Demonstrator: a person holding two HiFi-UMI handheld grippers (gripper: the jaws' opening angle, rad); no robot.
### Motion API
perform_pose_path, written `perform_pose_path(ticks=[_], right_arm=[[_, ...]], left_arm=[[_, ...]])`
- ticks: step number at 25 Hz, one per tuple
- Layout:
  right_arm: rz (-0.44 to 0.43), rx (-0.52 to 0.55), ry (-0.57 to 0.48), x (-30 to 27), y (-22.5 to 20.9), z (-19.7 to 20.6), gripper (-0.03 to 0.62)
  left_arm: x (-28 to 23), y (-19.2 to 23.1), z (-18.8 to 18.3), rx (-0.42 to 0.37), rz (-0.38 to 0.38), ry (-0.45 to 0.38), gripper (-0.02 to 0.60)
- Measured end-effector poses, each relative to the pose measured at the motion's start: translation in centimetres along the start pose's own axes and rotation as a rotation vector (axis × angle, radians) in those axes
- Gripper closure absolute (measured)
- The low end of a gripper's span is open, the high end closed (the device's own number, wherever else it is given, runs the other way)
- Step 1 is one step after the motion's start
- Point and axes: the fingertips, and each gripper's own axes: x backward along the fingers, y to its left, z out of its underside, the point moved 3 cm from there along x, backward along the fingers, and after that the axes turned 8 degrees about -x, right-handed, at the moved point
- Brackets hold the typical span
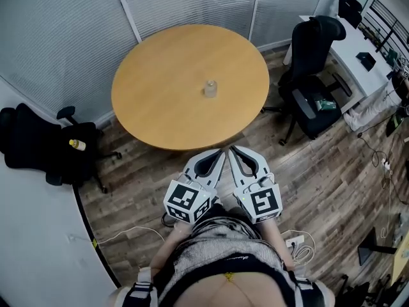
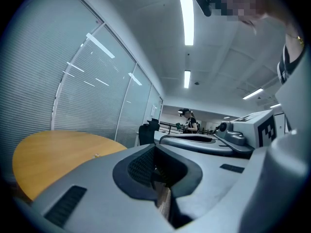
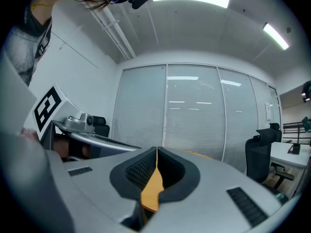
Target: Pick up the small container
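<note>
Head view: round wooden worktop (image 1: 160, 94) with the small container (image 1: 210, 89) standing upright on it, a bit right of centre and alone. Left gripper (image 1: 219, 153) and right gripper (image 1: 234, 151) are side by side over the wood floor (image 1: 319, 184), just off the near edge of the worktop. Their tips angle toward each other, almost touching, and both are well apart from the container. Marker cubes sit at the back of each, close to the person's torso.

Left gripper view: jaws clenched together with nothing between them, only a thin slit lower down. The worktop edge shows at left.

Right gripper view: jaws clenched and empty, with a narrow gap below the tips showing orange worktop through it.

Surroundings: a black office chair (image 1: 313, 75) right of the worktop, another black chair (image 1: 38, 142) at left with a small yellow item (image 1: 77, 144) on it, a white desk (image 1: 358, 50) at upper right, and blinds (image 1: 192, 2) behind the worktop.
</note>
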Motion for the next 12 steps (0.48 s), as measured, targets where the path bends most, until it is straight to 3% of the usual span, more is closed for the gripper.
perform_pose_path(ticks=[12], right_arm=[[0.029,-0.008,0.041,-1.8,-1.9,0.9,0.571]], left_arm=[[-1.3,2.5,1.0,0.031,-0.022,0.031,0.578]])
